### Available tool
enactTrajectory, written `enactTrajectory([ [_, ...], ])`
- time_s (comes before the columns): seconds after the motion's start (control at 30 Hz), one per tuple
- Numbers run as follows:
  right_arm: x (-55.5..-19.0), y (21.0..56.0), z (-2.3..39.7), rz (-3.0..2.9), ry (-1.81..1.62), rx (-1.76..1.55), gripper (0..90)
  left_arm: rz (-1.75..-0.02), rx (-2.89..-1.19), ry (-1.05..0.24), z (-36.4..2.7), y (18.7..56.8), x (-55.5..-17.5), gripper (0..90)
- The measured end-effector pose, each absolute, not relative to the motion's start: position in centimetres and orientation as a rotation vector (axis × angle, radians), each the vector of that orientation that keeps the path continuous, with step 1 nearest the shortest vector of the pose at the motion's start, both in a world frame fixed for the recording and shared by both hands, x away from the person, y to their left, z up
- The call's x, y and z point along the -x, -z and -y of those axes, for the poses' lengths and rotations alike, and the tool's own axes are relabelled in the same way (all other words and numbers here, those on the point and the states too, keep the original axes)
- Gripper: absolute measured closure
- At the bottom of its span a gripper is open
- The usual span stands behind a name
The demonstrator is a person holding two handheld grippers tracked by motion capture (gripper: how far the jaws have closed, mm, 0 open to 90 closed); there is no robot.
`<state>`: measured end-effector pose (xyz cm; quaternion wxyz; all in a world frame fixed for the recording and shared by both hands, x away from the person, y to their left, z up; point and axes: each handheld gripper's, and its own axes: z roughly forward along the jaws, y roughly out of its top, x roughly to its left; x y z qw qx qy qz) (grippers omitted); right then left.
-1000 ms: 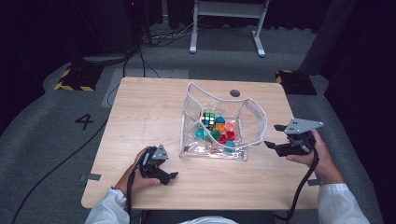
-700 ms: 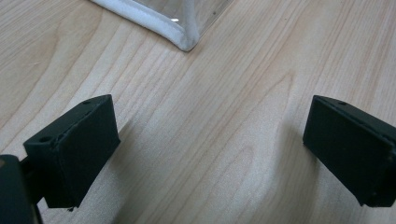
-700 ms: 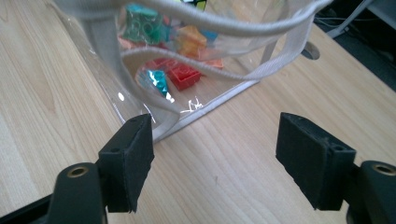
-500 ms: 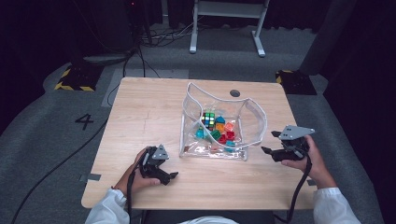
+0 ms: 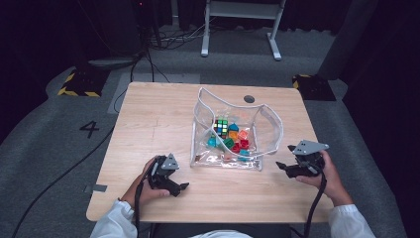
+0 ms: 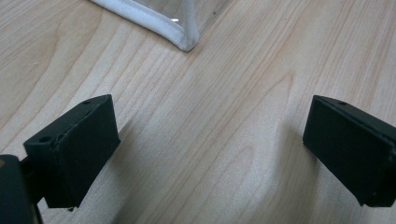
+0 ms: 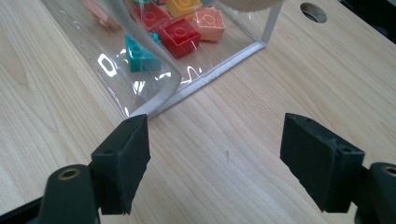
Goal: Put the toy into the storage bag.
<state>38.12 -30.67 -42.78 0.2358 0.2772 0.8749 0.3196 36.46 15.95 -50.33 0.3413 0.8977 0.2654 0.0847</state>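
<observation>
A clear plastic pouch [image 5: 207,154] with white edging stands open at the middle of the wooden table [image 5: 148,119]. Inside it are a Rubik's cube [image 5: 221,127] and several coloured bricks, among them a red one [image 7: 180,35] and a teal one [image 7: 140,53]. My left gripper [image 5: 179,189] rests open near the front edge, left of the pouch; bare wood lies between its jaws [image 6: 210,149], and the pouch corner [image 6: 187,42] is just ahead. My right gripper [image 5: 283,168] sits low to the right of the pouch. Its jaws [image 7: 215,158] have just been opening and hold nothing.
A round cable hole [image 5: 249,99] sits in the table behind the pouch. Grey carpet surrounds the table, with a floor marking "4" [image 5: 90,129] at left, loose cables and a white frame's legs [image 5: 237,29] at the back.
My right hand has come down towards the tabletop beside the pouch's front right corner. The left hand and the pouch have stayed put.
</observation>
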Motion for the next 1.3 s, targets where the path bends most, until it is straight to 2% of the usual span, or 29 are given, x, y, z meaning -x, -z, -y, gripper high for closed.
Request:
enactTrajectory([
  [0.73,-35.7,46.7,33.0,-2.362,-0.856,-0.807,21.5,-0.690,-2.336,-0.221,-16.0,50.3,-36.5,3.5],
  [1.3,-33.5,48.9,36.6,-2.266,-0.968,-0.996,22.2,-0.691,-2.336,-0.224,-16.0,50.3,-36.4,3.5],
])
